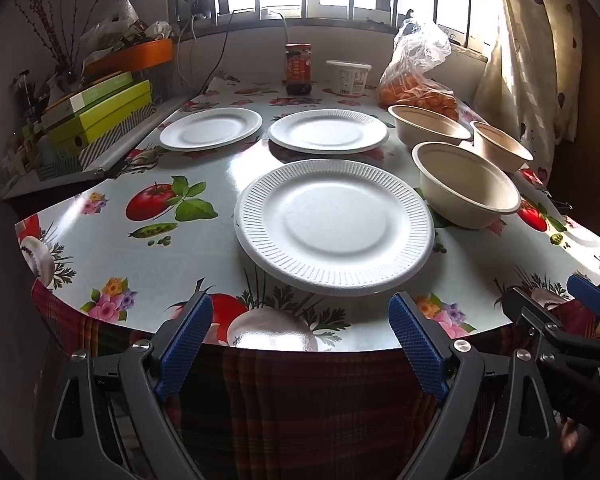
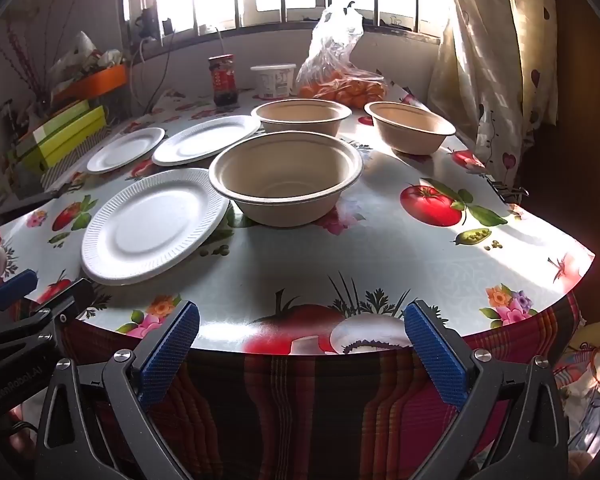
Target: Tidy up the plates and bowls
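Note:
Three white ribbed plates lie apart on the table: a near plate [image 1: 334, 226] [image 2: 154, 224] and two far plates [image 1: 211, 128] [image 1: 328, 131]. Three beige bowls stand upright to their right: a near bowl [image 1: 466, 184] [image 2: 286, 178] and two far bowls [image 1: 428, 126] [image 1: 502, 146]. My left gripper [image 1: 300, 312] hovers open off the table's front edge, facing the near plate, nothing between its blue pads. My right gripper [image 2: 302, 320] is open too, off the front edge, facing the near bowl. Each gripper shows at the edge of the other's view.
A fruit-print cloth covers the table [image 1: 112, 252]. At the back stand a dark jar [image 1: 299, 68], a white tub [image 1: 348, 76] and a bag of oranges [image 1: 418, 80]. Green boxes [image 1: 100, 116] are stacked at the left. A curtain [image 1: 536, 48] hangs at the right.

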The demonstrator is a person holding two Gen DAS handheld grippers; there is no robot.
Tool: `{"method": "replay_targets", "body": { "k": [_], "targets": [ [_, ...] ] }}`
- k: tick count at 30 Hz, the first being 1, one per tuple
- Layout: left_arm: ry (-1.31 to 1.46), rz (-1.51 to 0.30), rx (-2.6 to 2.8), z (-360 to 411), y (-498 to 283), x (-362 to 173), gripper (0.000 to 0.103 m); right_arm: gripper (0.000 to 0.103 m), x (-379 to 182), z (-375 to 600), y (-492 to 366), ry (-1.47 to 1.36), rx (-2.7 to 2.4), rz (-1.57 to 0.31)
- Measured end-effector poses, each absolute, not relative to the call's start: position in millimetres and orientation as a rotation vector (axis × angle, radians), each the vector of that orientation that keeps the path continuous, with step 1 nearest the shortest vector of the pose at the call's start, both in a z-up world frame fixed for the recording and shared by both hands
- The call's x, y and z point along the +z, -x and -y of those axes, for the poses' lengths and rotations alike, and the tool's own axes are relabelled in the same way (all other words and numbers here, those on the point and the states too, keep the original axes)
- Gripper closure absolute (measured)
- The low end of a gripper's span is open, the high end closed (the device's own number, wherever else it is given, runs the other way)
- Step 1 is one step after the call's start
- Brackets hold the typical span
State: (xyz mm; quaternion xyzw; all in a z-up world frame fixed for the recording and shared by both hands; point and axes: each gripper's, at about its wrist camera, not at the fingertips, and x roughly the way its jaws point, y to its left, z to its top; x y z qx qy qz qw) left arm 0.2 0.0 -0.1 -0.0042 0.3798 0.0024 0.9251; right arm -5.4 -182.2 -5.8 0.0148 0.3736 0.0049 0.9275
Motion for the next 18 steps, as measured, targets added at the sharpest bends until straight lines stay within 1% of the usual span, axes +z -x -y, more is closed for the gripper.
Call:
{"method": "replay_targets", "body": {
  "k": [18],
  "targets": [
    [0.005,-0.775,0.009,-6.2,-0.5,-0.1,0.013,0.000,-5.1,181.9,6.9,-0.019,-0.008,-0.760]
  ]
}}
